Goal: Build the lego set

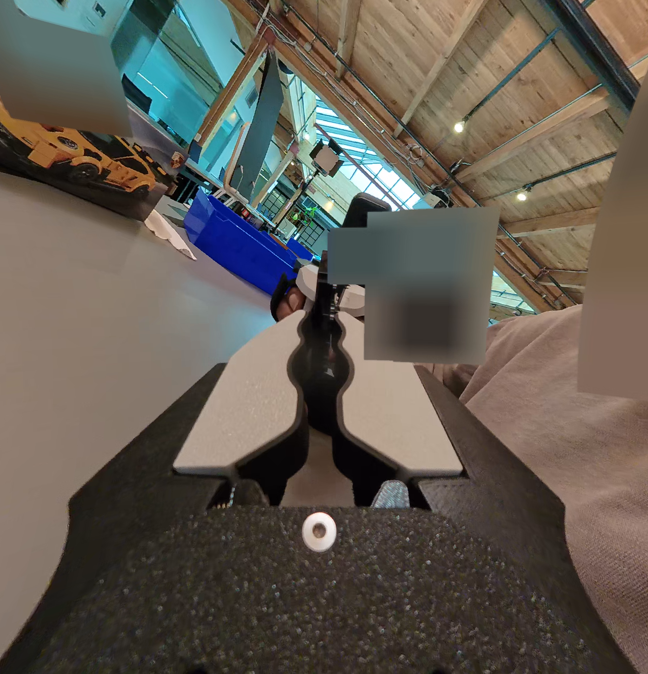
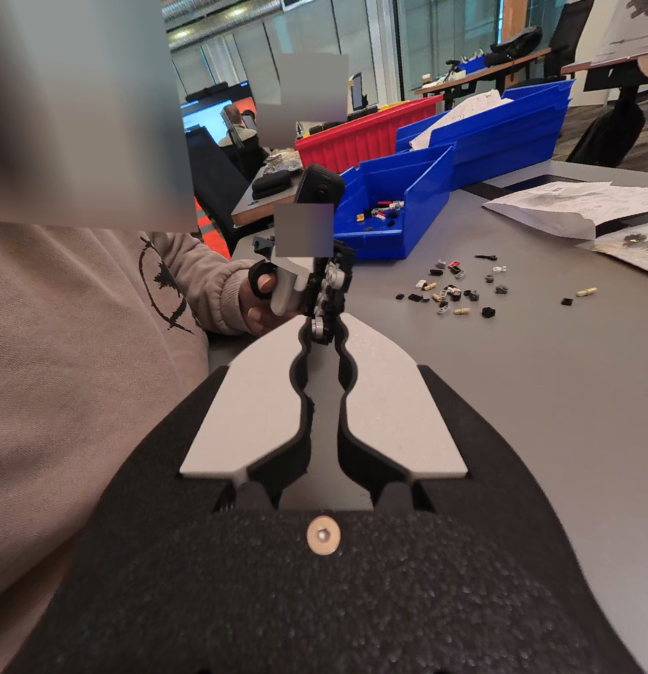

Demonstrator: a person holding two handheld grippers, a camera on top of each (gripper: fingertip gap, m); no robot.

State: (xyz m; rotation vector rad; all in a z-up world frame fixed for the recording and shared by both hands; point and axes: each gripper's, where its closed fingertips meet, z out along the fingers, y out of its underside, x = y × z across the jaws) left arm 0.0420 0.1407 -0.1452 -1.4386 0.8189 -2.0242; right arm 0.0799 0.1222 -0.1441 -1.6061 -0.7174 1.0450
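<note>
- The grey surface [image 2: 497, 383] filled the right of the right wrist view, with blue bins [image 2: 406, 204] at upper centre.
- The right gripper [image 2: 321, 333] and left gripper [image 1: 319, 330] met mid-frame, fingers of each clamped on the black-and-grey lego build [image 2: 328, 291], held above the surface.
- Loose pieces [image 2: 450, 291] lay right of centre.

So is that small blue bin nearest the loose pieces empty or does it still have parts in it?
Not empty. The small blue bin holds a few scattered Lego pieces on its floor, mostly bare otherwise.
</note>
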